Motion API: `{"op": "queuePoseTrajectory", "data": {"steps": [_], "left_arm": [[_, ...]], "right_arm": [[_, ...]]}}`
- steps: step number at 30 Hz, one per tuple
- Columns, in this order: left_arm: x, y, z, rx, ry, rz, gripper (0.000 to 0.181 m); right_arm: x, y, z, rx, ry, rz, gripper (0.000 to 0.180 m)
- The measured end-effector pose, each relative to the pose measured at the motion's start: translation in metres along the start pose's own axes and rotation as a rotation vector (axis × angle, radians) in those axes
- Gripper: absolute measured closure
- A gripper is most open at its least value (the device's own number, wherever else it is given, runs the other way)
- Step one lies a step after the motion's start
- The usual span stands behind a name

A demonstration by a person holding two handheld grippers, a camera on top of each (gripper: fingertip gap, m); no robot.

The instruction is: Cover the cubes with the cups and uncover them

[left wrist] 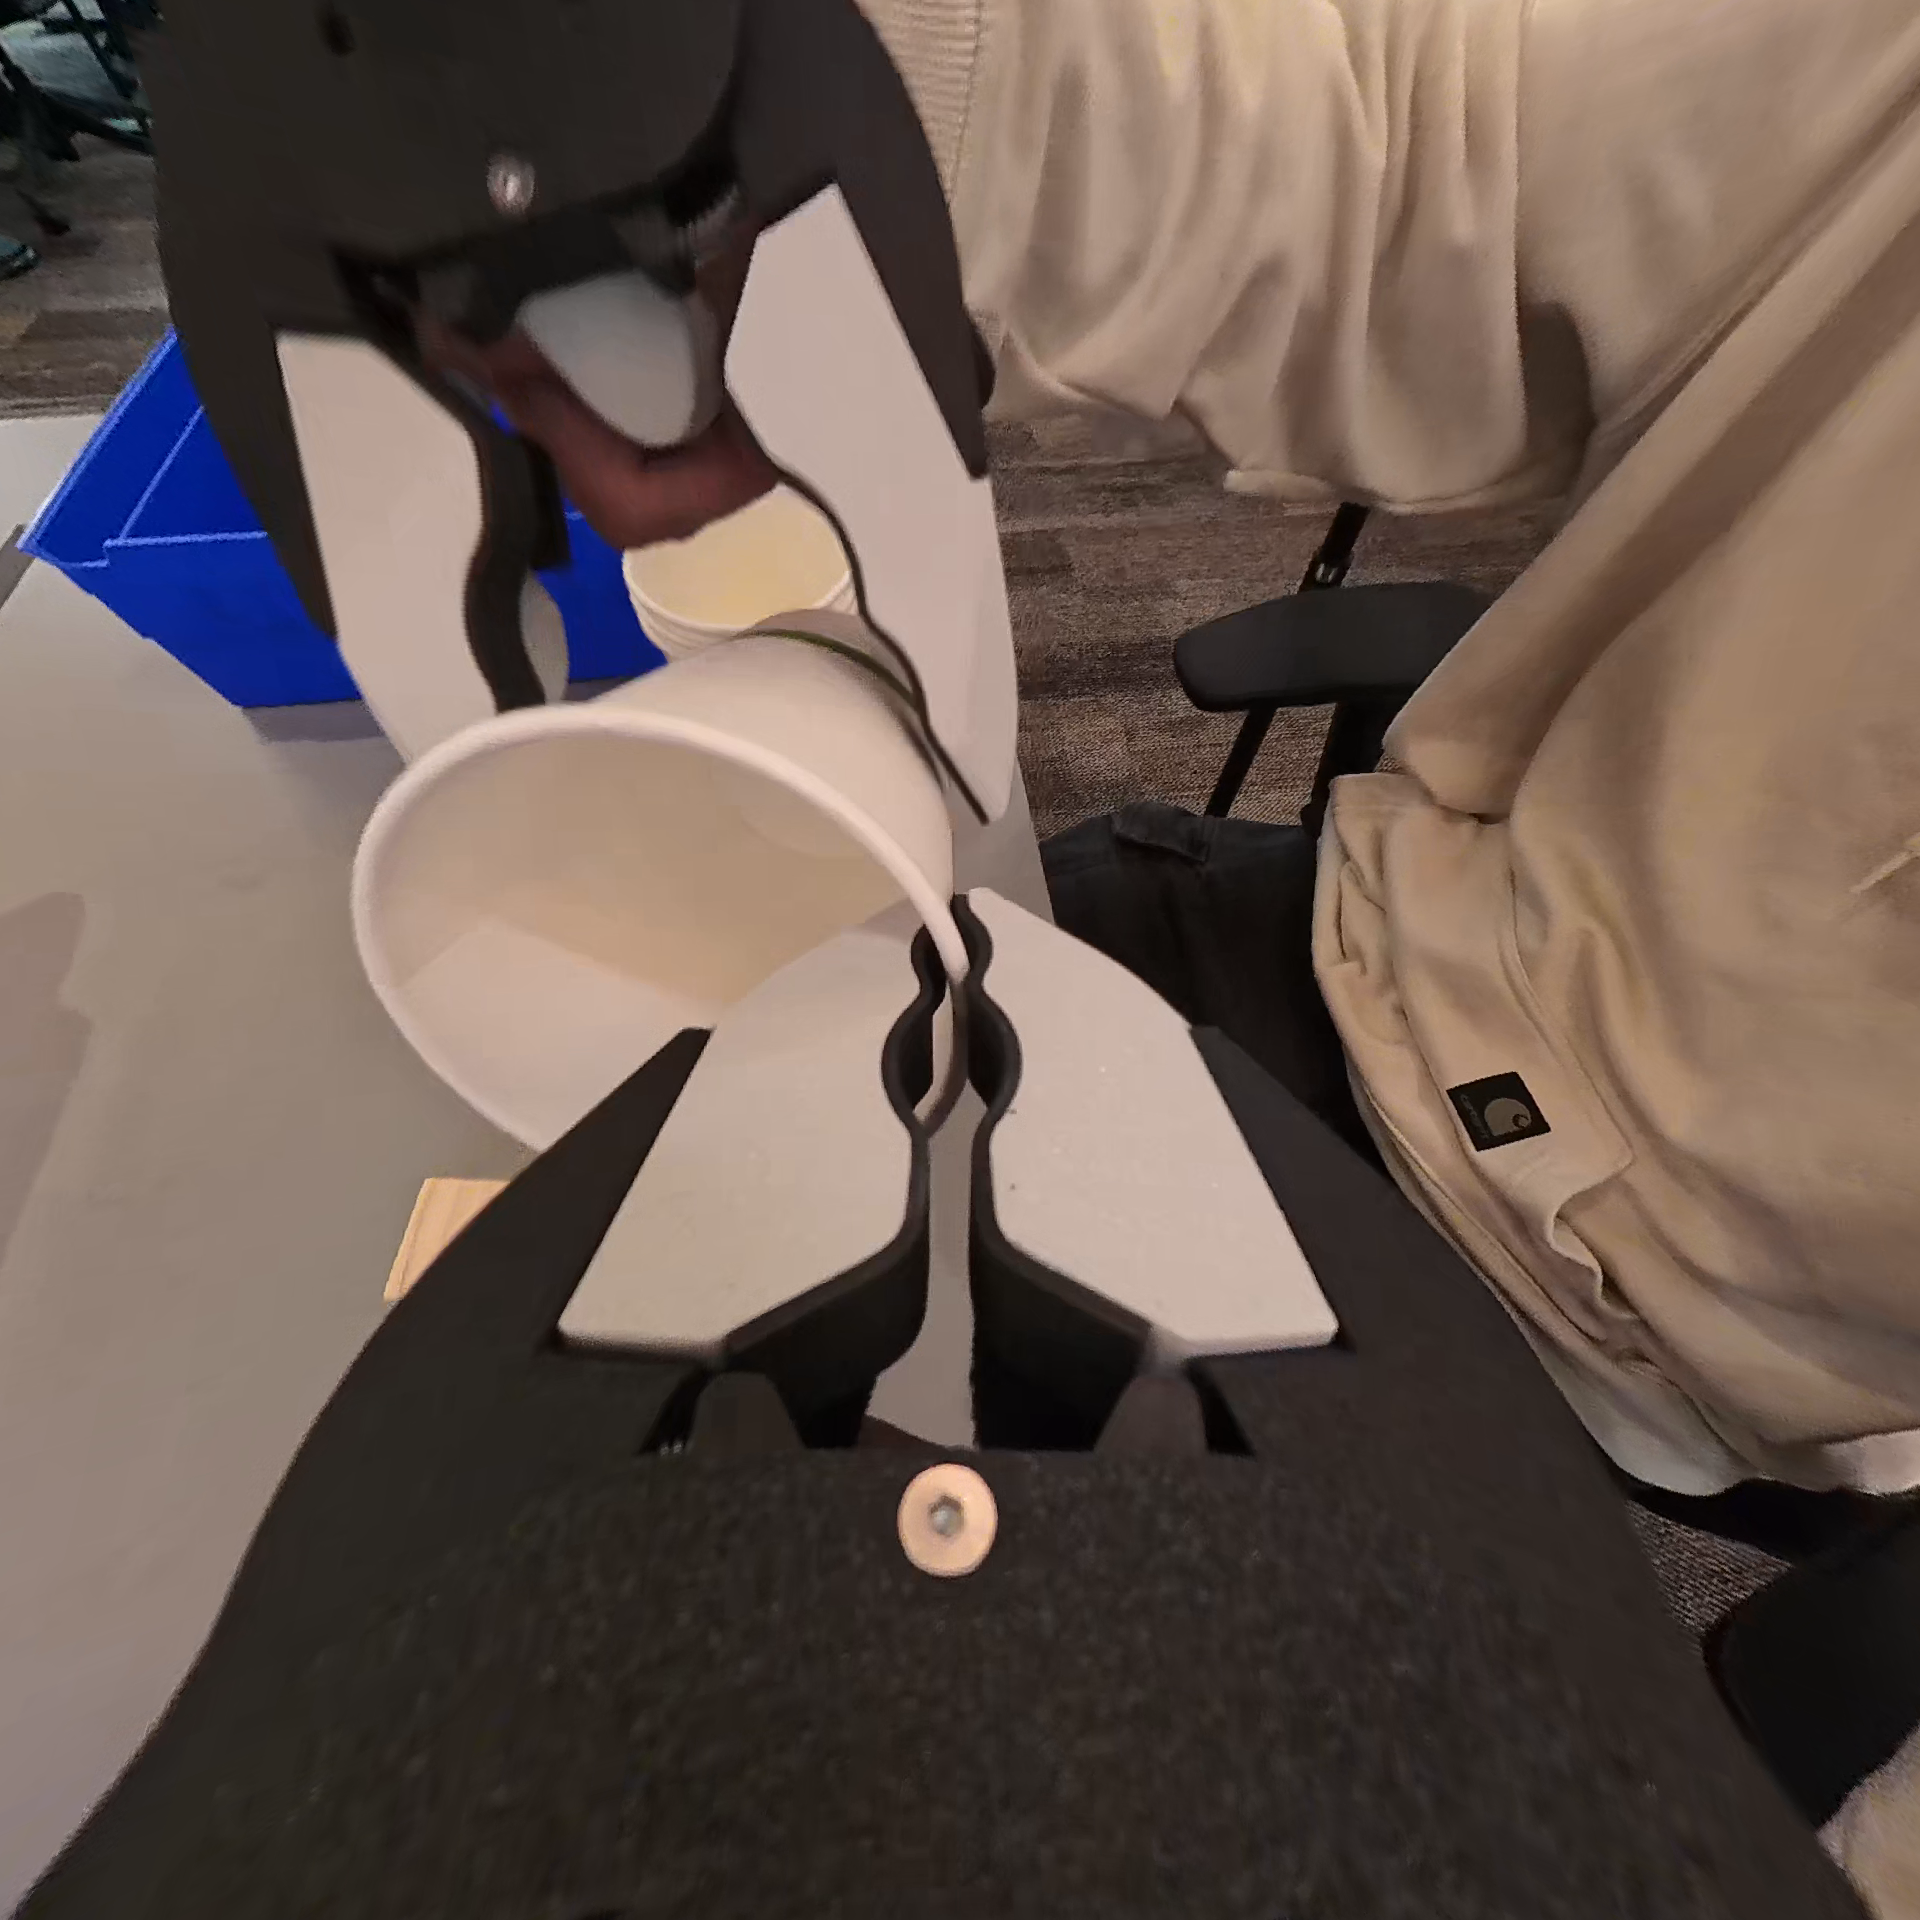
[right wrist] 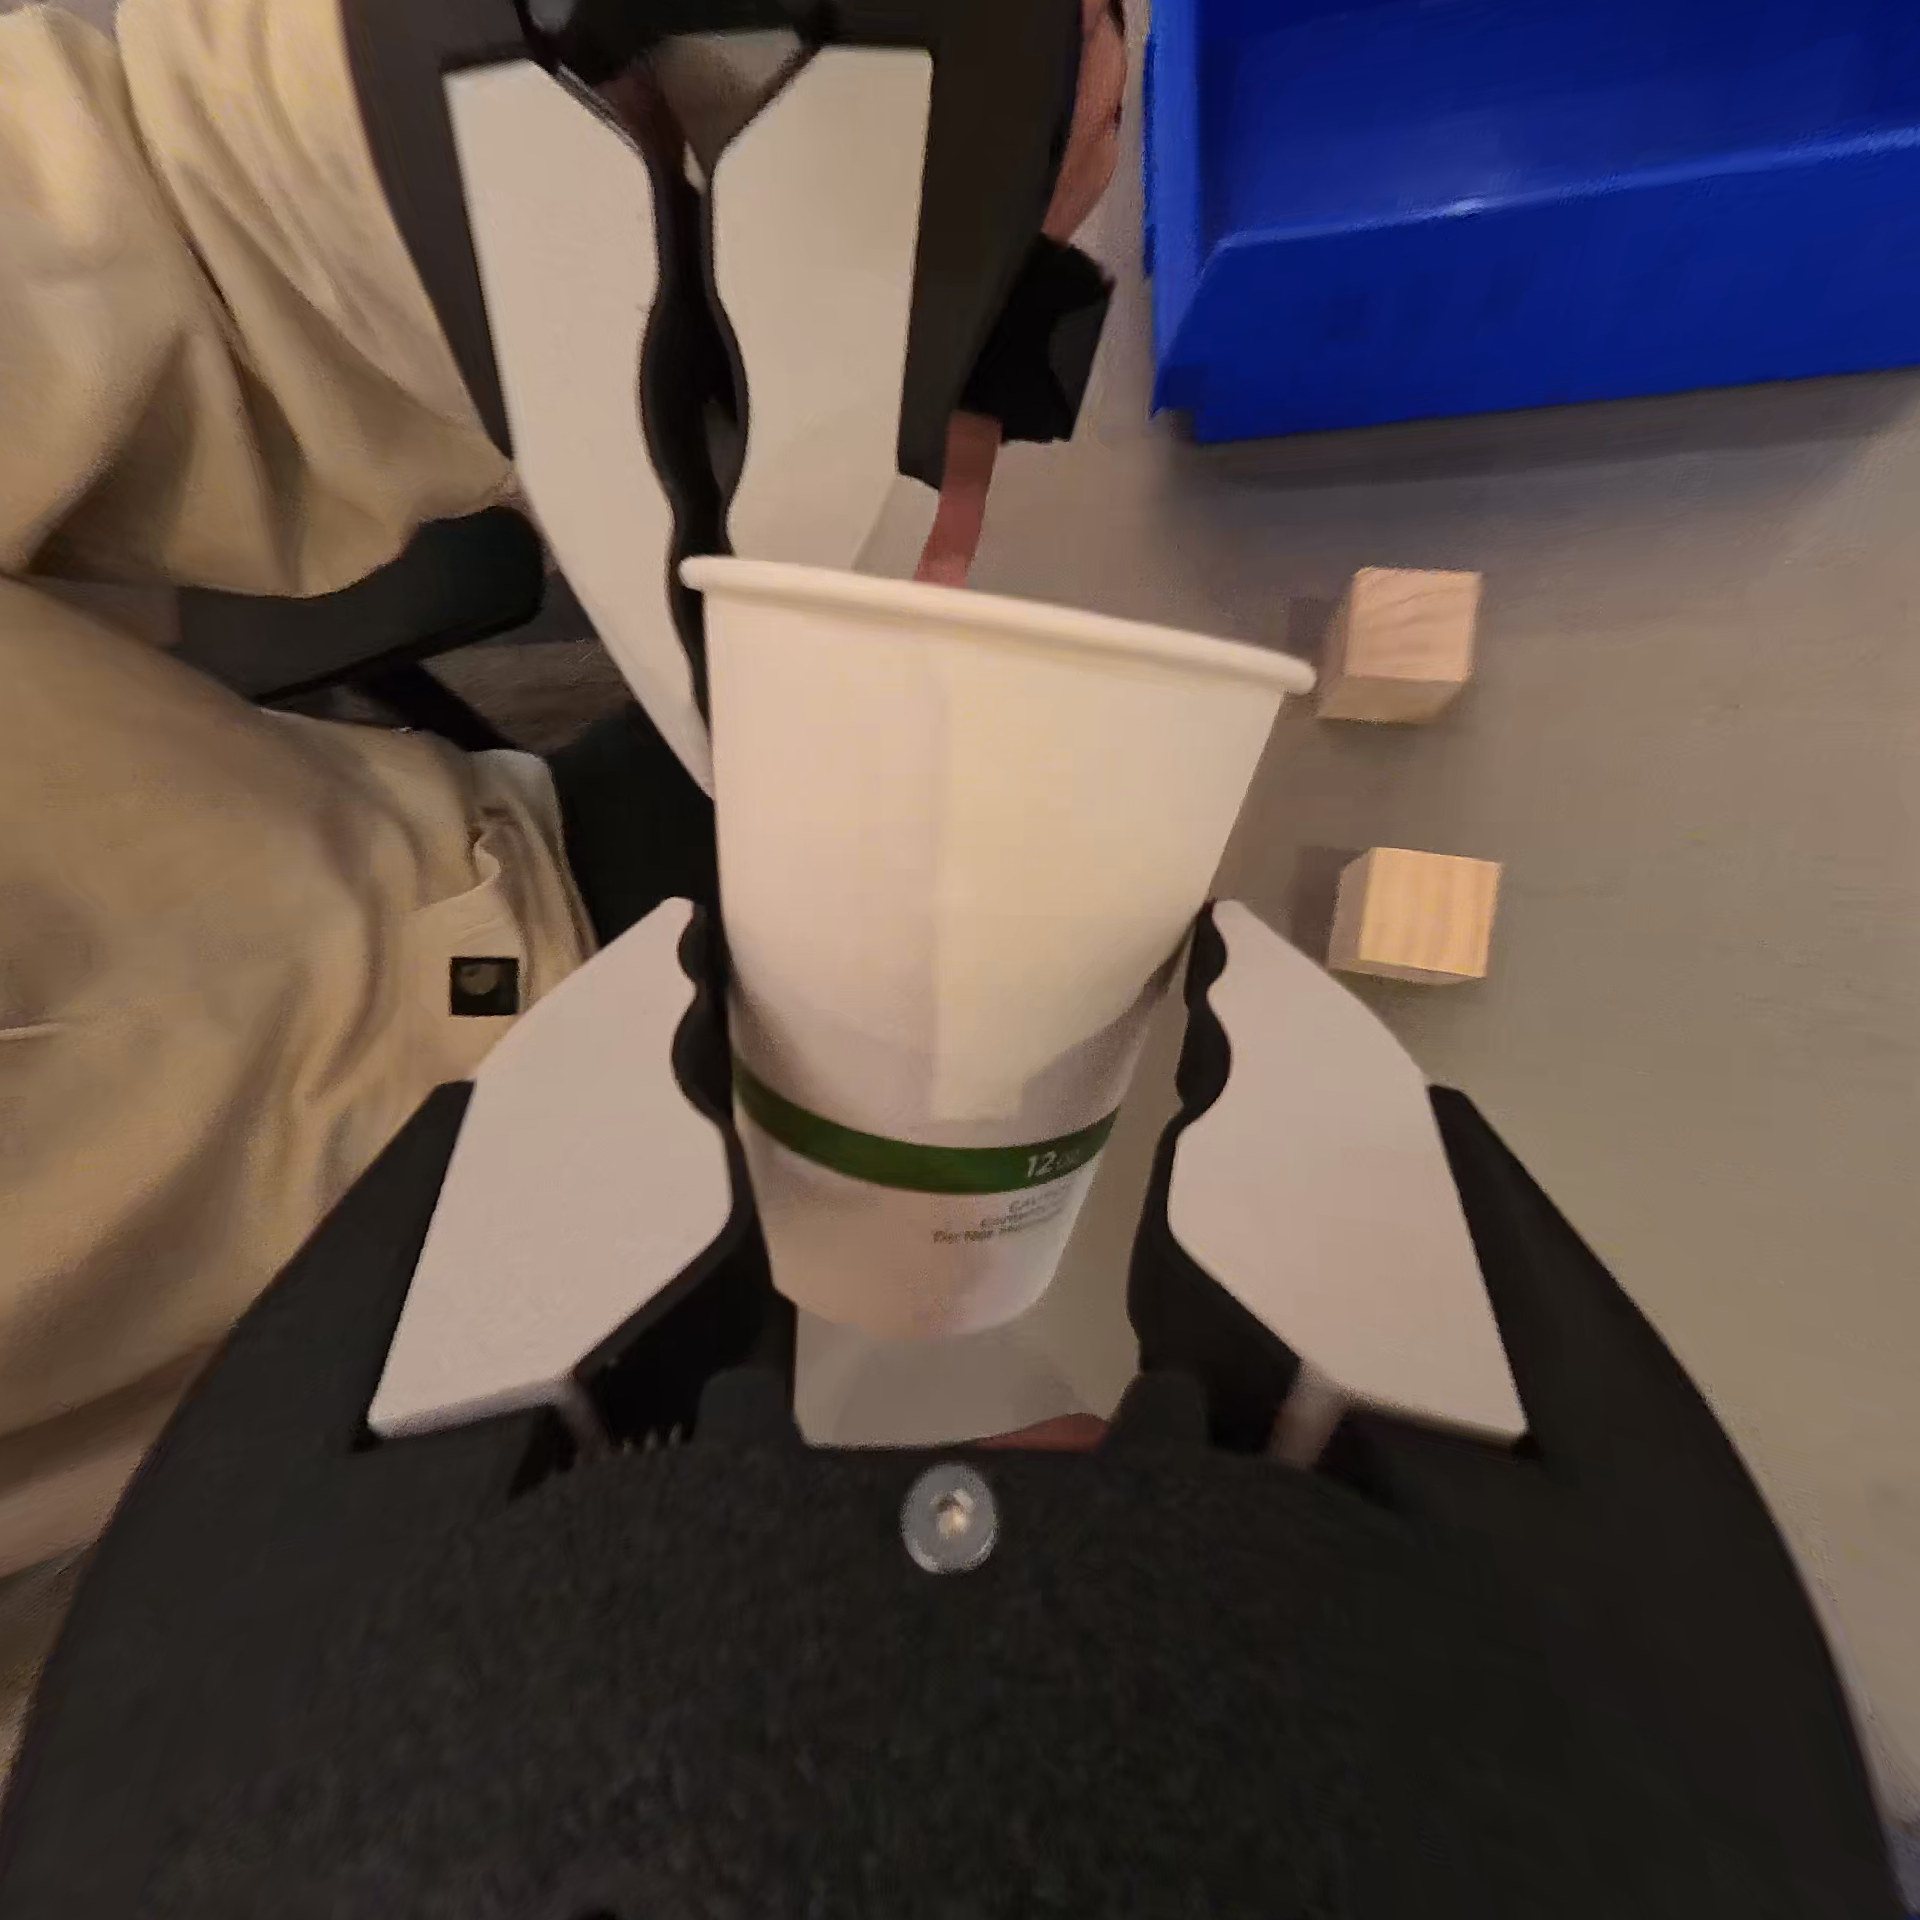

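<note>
White empty cup (right wrist: pixel 977 914) is clamped by right claw (right wrist: pixel 951 997), rim by left claw (left wrist: pixel 951 966).

White cup (right wrist: pixel 977 862) with green band, pale wooden cubes (right wrist: pixel 1397 644), blue bin (right wrist: pixel 1538 208), grey table (right wrist: pixel 1662 1143)

Both views are lit softly and warmly from overhead. Short shadows are cast on the bench (right wrist: pixel 1662 1143) beside the wooden cubes (right wrist: pixel 1413 914). Straight edges are bowed by wide-angle distortion, and slight motion blur is seen toward the borders.
</note>
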State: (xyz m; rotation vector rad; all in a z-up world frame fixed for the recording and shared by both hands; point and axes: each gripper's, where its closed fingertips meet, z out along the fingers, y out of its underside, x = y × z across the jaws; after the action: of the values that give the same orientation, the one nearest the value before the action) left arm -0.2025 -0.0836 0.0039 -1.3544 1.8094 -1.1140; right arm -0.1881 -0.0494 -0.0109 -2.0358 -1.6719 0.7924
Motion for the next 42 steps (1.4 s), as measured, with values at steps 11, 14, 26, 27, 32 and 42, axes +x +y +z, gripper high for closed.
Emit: {"op": "queuePoseTrajectory", "data": {"steps": [11, 14, 26, 27, 32, 42], "left_arm": [[-0.007, -0.019, -0.026, 0.221, -0.182, -0.010, 0.122], [-0.019, -0.023, -0.053, 0.388, -0.351, -0.080, 0.126], [-0.035, 0.081, -0.062, 0.331, -1.233, -0.507, 0.125], [-0.032, 0.082, -0.063, 0.333, -1.262, -0.510, 0.124], [-0.025, 0.090, -0.051, 0.276, -1.314, -0.498, 0.122], [-0.020, 0.098, -0.025, 0.232, -1.227, -0.500, 0.125]], "right_arm": [[0.005, 0.002, -0.019, 0.057, 0.099, -0.035, 0.096], [0.008, 0.004, -0.042, 0.159, 0.209, -0.022, 0.096], [-0.013, 0.054, -0.121, 0.863, 0.770, 0.217, 0.096], [-0.015, 0.062, -0.124, 0.904, 0.834, 0.232, 0.096], [-0.011, 0.093, -0.130, 0.951, 1.043, 0.311, 0.096], [0.004, 0.146, -0.167, 0.991, 1.072, 0.423, 0.096]]}}
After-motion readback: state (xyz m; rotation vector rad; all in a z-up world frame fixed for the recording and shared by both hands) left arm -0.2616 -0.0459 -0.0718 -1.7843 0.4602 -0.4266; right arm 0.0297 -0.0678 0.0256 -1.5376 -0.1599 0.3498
